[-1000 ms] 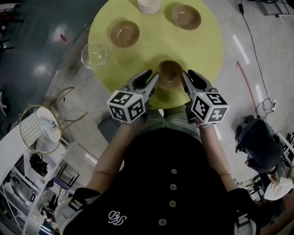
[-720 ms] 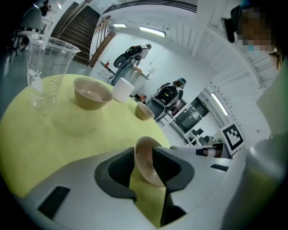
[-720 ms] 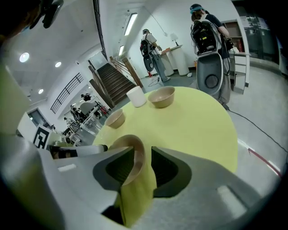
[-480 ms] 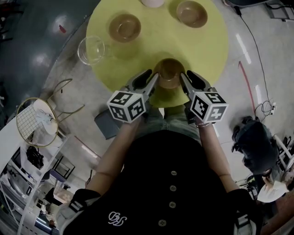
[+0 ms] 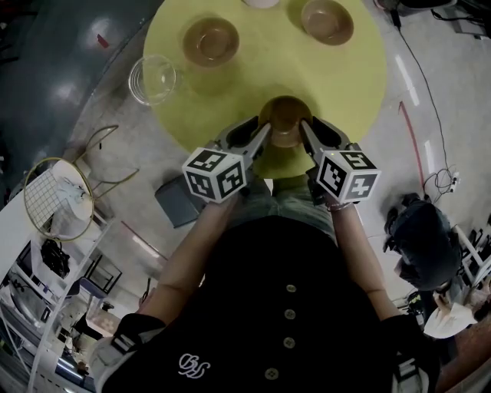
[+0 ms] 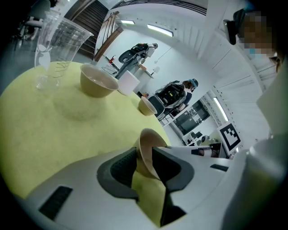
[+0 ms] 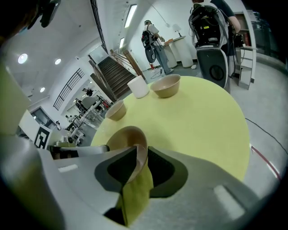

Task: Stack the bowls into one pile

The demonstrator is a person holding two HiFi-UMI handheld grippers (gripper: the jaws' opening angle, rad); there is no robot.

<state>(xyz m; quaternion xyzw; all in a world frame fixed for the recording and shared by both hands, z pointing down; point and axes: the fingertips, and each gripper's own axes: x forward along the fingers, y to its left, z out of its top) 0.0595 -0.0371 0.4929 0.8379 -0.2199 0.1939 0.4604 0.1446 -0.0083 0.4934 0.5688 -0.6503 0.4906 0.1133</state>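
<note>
Bowl [image 5: 285, 119]: at near edge of table [image 5: 353, 84], same spot as a sec ago, pinched from both sides.

L gripper [image 6: 144, 156]: jaws clamped on bowl's left rim wall, one pad inside, one outside.

R gripper [image 7: 141, 158]: jaws have just been closing, now gripping right rim wall likewise.

Meaning: two-sided hold looks set; judged ready to lift. Bowl resting on table or just off it: cannot tell.

Beyond L jaws: second bowl [image 5: 209, 40], likely stack base. Clear cup [image 5: 152, 78] further left, at table rim.

Beyond R jaws: third bowl [image 5: 327, 21]. White cup [image 5: 259, 2] betw. the two far bowls.

Obstructions: none seen on route to either bowl; both cups sit off the line.
</note>
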